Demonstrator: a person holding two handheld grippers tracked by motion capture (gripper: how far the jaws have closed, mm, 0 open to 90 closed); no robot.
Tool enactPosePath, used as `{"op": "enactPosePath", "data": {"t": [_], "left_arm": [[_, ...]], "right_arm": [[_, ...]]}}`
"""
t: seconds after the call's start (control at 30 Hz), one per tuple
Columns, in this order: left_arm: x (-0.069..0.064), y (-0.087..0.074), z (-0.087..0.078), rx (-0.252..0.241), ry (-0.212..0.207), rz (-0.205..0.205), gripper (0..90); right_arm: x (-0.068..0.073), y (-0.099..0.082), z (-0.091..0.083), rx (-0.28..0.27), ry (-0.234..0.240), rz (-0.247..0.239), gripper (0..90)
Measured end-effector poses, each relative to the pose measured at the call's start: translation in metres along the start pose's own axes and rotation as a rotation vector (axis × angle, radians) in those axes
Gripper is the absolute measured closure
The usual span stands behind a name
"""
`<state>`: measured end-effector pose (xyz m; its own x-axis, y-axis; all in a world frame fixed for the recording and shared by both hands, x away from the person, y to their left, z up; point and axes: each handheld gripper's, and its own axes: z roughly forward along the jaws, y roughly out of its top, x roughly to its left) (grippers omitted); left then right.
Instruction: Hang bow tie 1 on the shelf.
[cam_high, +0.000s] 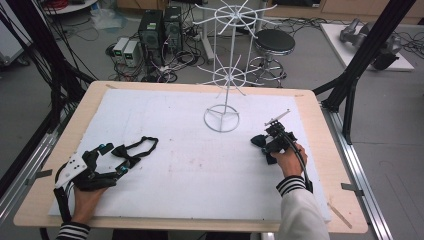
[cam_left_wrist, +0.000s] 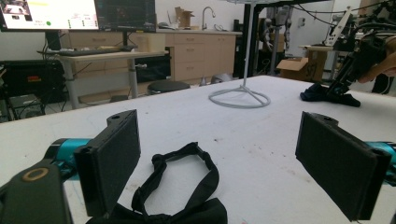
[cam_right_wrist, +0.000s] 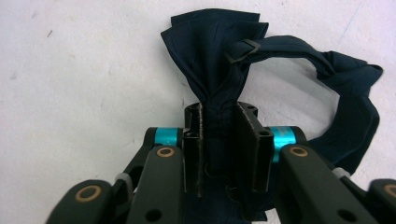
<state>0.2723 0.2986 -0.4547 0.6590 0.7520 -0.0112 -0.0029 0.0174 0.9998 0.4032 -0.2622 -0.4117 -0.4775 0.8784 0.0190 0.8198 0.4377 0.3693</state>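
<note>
Ahead of the left gripper (cam_high: 111, 159) we see open white mat (cam_high: 170, 160); the wire stand (cam_high: 222, 118) rises just beside the right gripper (cam_high: 264, 143).

On the bench (cam_high: 190, 210), a wire stand (cam_high: 222, 118) sits toward the back centre. One bow tie (cam_high: 134, 151) lies at the left, another bow tie (cam_high: 261, 142) at the right.

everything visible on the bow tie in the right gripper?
The navy bow tie looks like soft woven fabric: a pleated bow, a strap with a small dark slider, looping round to the right. It lies on the white table cover, right of the wire stand's base. The right gripper has its fingers pinched on the bow's middle.
</note>
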Motion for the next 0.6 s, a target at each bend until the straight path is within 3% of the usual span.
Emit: {"op": "enactPosePath", "data": {"t": [0.2, 0.6], "left_arm": [[0.000, 0.000, 0.000, 0.000, 0.000, 0.000, 14.3], [0.000, 0.000, 0.000, 0.000, 0.001, 0.001, 14.3]], "right_arm": [[-0.001, 0.000, -0.003, -0.016, -0.004, -0.017, 75.8], [-0.005, -0.005, -0.021, -0.131, 0.056, 0.004, 75.9]]}}
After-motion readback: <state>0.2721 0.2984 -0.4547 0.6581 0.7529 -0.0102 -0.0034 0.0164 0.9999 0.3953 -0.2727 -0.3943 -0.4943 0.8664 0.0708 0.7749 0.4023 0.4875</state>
